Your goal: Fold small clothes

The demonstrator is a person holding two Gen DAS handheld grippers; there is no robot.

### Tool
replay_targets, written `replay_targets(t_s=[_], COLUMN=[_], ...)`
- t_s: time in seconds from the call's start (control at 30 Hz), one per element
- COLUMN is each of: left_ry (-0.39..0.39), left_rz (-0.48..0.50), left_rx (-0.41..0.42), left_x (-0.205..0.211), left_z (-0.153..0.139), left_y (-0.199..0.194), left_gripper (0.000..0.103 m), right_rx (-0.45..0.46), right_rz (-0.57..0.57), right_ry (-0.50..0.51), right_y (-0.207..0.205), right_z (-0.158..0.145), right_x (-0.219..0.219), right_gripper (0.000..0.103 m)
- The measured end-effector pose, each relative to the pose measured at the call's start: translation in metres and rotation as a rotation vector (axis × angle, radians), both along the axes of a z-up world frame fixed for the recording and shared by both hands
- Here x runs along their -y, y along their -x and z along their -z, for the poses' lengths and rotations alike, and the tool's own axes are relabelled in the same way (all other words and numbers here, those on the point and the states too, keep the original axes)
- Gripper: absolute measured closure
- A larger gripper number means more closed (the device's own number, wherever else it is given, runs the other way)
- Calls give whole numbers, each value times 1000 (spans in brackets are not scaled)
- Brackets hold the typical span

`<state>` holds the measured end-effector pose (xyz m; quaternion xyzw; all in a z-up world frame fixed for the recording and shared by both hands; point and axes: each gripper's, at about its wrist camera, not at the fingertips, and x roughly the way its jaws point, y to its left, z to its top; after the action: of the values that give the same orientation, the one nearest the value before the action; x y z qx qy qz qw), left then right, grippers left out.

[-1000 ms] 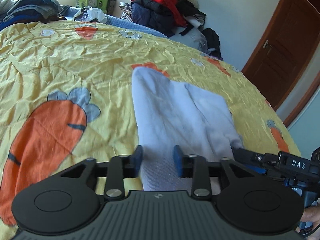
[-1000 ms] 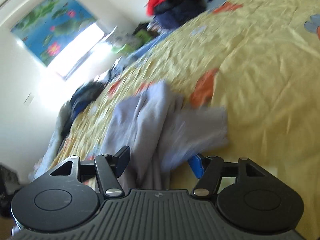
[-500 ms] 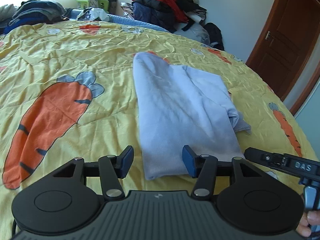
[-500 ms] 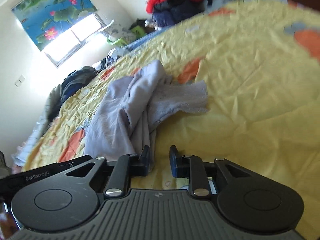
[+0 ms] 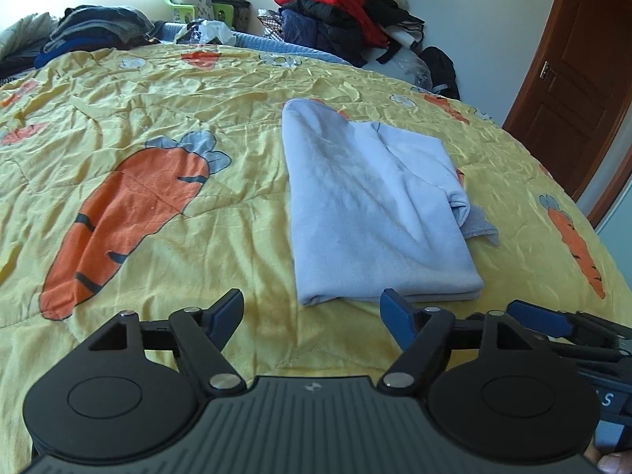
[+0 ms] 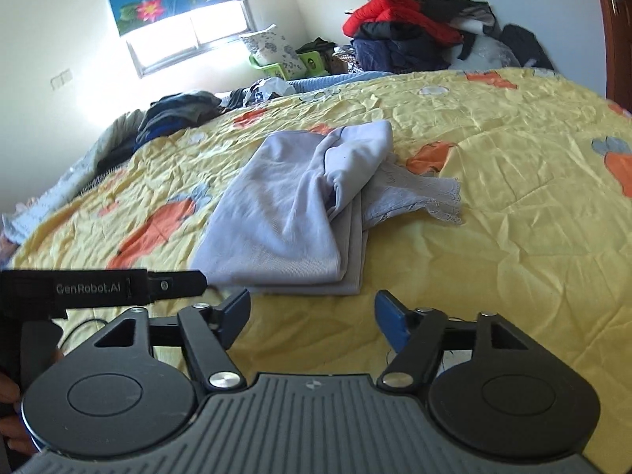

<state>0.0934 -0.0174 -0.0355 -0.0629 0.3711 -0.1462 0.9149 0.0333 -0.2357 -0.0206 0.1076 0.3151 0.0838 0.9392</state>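
Note:
A pale lilac garment (image 5: 375,213) lies folded lengthwise on the yellow carrot-print bedspread (image 5: 158,260). In the right wrist view the same garment (image 6: 292,213) shows a lace-trimmed piece (image 6: 418,195) sticking out at its right side. My left gripper (image 5: 312,316) hovers just short of the garment's near edge, its jaws opening with nothing between them. My right gripper (image 6: 312,312) is likewise back from the near edge, jaws opening and empty. The left gripper's finger (image 6: 173,284) shows at the left of the right wrist view.
A heap of red and dark clothes (image 5: 343,12) rises beyond the bed's far edge. More dark clothes (image 5: 83,31) lie at the far left, by a green basket (image 5: 185,4). A brown door (image 5: 572,91) stands at the right. The bedspread (image 6: 513,237) spreads right of the garment.
Both grippers let go of the garment and drew back from it, jaws now wider. The garment lies flat and folded. The right view rolled back to level.

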Motion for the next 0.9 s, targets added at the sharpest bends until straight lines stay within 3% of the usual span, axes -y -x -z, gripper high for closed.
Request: replay_targets(t_s=[0.37,0.9], left_ry=[-63,-142], left_rz=[-73,-125], left_rx=[5,80], left_x=[-9,-17], left_z=[14,24], left_y=[13,24], left_gripper=[23,15], right_rx=[-18,-25], right_rz=[13,31], right_ry=[56,145], right_y=[13,14], right_z=[0,14], right_x=[-6,-13], right_gripper=[25,23])
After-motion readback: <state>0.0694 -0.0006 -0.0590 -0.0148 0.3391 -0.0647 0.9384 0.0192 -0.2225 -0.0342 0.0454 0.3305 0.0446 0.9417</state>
